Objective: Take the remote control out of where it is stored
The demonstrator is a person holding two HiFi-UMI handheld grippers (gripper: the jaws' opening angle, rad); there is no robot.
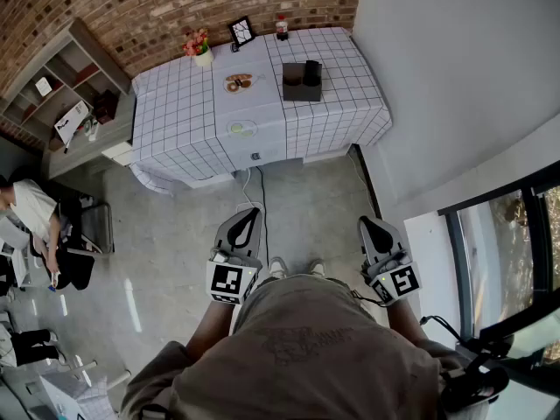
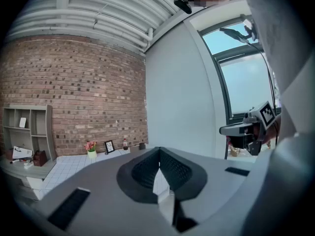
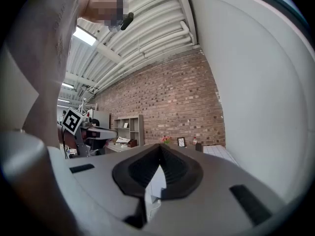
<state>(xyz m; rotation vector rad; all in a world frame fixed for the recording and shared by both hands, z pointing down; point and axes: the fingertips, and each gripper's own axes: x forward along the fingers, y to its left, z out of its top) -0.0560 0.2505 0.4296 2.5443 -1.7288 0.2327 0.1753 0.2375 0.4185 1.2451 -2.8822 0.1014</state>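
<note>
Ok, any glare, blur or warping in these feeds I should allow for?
Head view: sharp, evenly lit, the table small, straight lines bowed by the wide lens. Left gripper view: heavy fisheye, dark corners, the window very bright, the left tongs soft up close. Right gripper view: same fisheye, a ceiling light glaring.

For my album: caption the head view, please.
Left gripper and right gripper, both shut, face a checked table by a brick wall.
</note>
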